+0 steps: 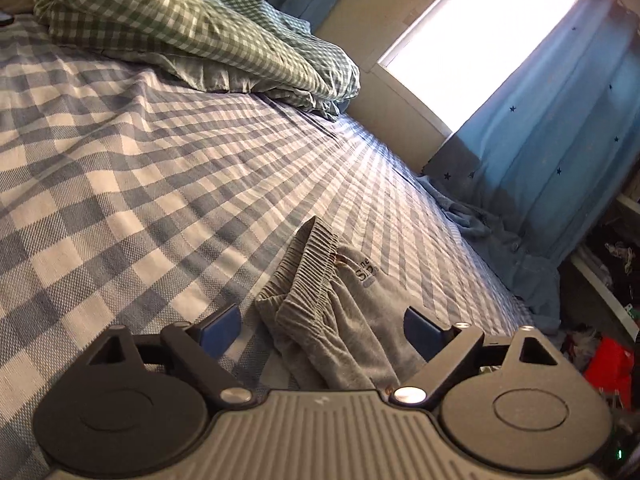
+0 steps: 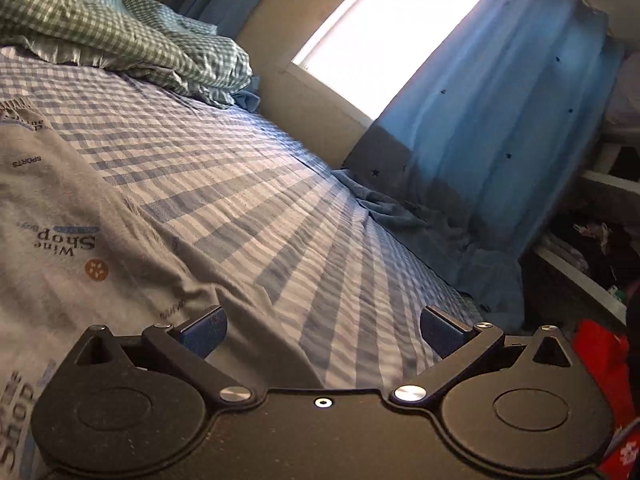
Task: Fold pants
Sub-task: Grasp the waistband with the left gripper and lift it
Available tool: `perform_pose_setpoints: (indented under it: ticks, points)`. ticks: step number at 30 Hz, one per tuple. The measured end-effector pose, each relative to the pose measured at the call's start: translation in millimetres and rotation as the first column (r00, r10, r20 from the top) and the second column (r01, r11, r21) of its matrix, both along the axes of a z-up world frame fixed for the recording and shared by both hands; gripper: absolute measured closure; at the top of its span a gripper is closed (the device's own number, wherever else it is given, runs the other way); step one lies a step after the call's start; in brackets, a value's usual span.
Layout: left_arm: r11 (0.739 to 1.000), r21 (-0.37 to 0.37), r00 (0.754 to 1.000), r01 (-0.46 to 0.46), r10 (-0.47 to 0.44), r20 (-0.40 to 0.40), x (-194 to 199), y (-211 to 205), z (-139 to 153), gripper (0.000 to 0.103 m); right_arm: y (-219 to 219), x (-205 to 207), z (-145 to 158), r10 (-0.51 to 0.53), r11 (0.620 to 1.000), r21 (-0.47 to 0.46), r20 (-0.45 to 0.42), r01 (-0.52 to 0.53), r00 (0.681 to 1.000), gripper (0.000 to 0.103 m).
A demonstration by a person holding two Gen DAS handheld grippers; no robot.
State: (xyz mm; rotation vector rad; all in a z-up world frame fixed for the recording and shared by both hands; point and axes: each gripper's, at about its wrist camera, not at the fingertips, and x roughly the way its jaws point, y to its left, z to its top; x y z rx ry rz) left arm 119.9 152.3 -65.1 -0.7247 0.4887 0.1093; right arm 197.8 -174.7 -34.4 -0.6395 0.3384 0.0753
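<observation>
Grey pants (image 1: 336,320) with printed lettering lie bunched on the blue-and-white checked bed sheet (image 1: 140,184), their ribbed elastic waistband (image 1: 316,264) pointing away from me. My left gripper (image 1: 320,322) stands open with its blue pads on either side of the bunched cloth, not pressing on it. In the right wrist view the pants (image 2: 60,220) spread flat over the left side of the sheet (image 2: 260,200). My right gripper (image 2: 322,320) is open just above the bed; its left finger hangs over the cloth's edge and its right finger over bare sheet.
A green gingham duvet (image 1: 180,28) is heaped at the far end of the bed. A bright window (image 1: 480,36) and blue curtain (image 1: 560,140) stand past the bed's right edge, with crumpled blue cloth (image 1: 500,240) below. Red clutter (image 2: 600,360) lies on the floor at right.
</observation>
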Motion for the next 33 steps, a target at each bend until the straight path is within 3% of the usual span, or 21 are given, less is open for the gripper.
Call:
perform_pose_setpoints:
  ticks: [3,6,9,12,13,17,21,25,33]
  points:
    - [0.999,-0.019,0.999,-0.038,0.038,0.009,-2,1,-4,0.021,-21,-37,-7,-0.065,0.997,0.044,0.010,0.064,0.998,0.001]
    - [0.997,-0.017,0.997,-0.079,0.078,-0.011,-1,3,-7,0.036,-30,-62,-15,-0.113,0.991,0.076,0.015,0.112,0.993,0.001]
    - [0.994,-0.013,0.993,-0.111,0.110,-0.035,1,4,-8,0.050,-26,-76,-15,-0.118,0.992,0.054,0.088,0.113,0.989,0.001]
    - [0.993,-0.019,0.992,-0.120,0.119,-0.049,0,3,-6,0.059,-18,-71,-23,-0.103,0.995,0.011,0.040,0.103,0.994,0.001]
    - [0.994,-0.027,0.993,-0.111,0.109,-0.050,0,2,-6,0.067,-16,-67,-27,-0.102,0.995,-0.012,0.017,0.102,0.995,0.001]
    - [0.993,0.003,0.992,-0.115,0.115,-0.049,-2,-4,-7,0.068,-20,-61,-26,-0.100,0.995,0.011,-0.012,0.100,0.995,0.001]
    - [0.990,-0.057,0.991,-0.128,0.126,-0.042,-3,1,-12,0.063,-20,-59,-25,-0.097,0.995,0.026,-0.031,0.098,0.995,0.001]
    - [0.994,-0.031,0.994,-0.105,0.104,-0.043,0,-2,-10,0.056,-20,-59,-25,-0.098,0.995,0.022,-0.027,0.098,0.995,0.001]
    - [0.994,0.019,0.992,-0.106,0.107,-0.073,6,-8,-5,0.059,-20,-59,-25,-0.098,0.995,0.023,-0.028,0.099,0.995,0.001]
